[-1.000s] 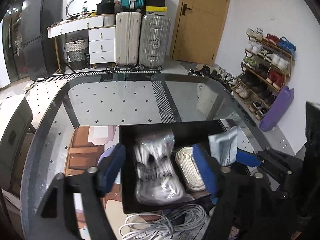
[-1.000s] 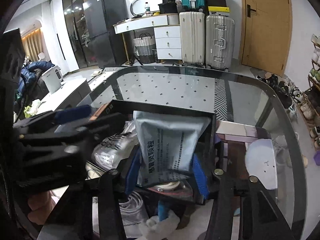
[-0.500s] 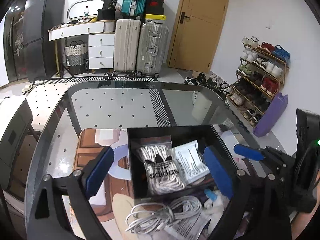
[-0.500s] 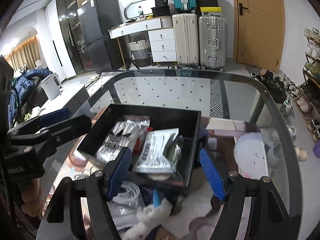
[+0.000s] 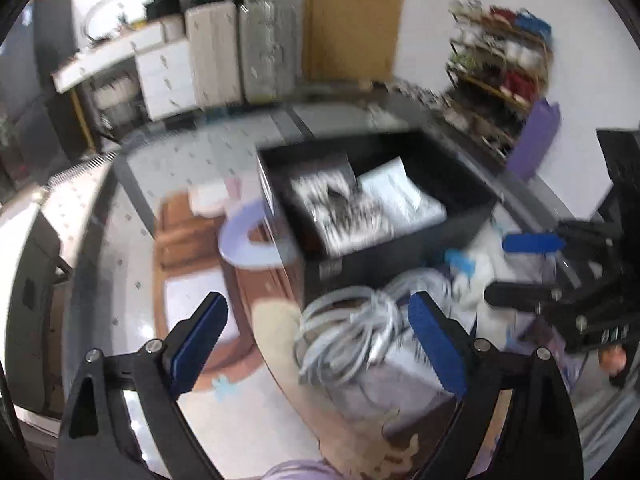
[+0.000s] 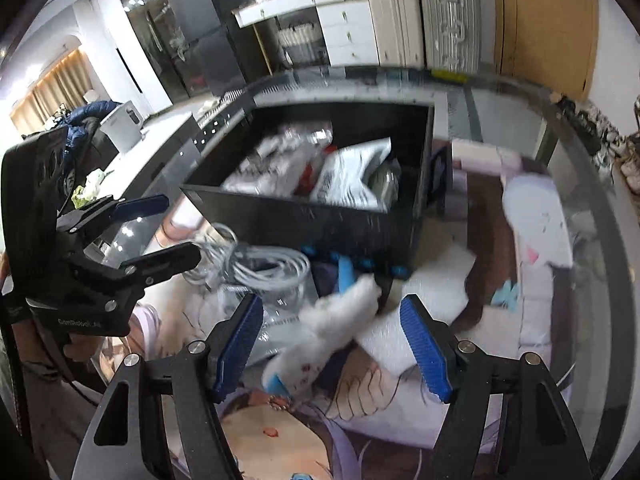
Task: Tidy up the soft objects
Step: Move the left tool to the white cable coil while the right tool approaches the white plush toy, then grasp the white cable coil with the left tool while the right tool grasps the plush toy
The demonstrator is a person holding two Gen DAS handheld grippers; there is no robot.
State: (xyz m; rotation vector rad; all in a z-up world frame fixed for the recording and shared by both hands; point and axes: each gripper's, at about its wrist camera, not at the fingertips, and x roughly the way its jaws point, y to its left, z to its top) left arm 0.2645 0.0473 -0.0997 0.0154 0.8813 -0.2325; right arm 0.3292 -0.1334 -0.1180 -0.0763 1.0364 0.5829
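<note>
A black open box (image 5: 400, 258) (image 6: 320, 220) stands on the glass table. Inside lie a clear bag of white laces (image 5: 340, 208) and a silvery pouch (image 5: 400, 196) (image 6: 352, 176). In front of the box sits a bagged coil of grey cable (image 5: 352, 332) (image 6: 260, 266). My left gripper (image 5: 318, 336) (image 6: 160, 232) hangs open over that coil, touching nothing. A white fluffy item with blue ends (image 6: 336, 320) lies beside the coil. Over it my right gripper (image 6: 332, 346) (image 5: 520, 268) stands open, with its pads clear of it. Both views are blurred.
A printed cartoon mat (image 6: 280, 432) covers the near part of the glass table (image 6: 592, 200). A white folded cloth (image 6: 424, 292) lies right of the fluffy item. Suitcases (image 5: 240, 52), a wooden door (image 5: 352, 16) and a shoe rack (image 5: 500, 60) stand beyond the table.
The right gripper let the silvery pouch drop into the box and opened. Both grippers drew back from the box to the items in front of it; the left opened wider.
</note>
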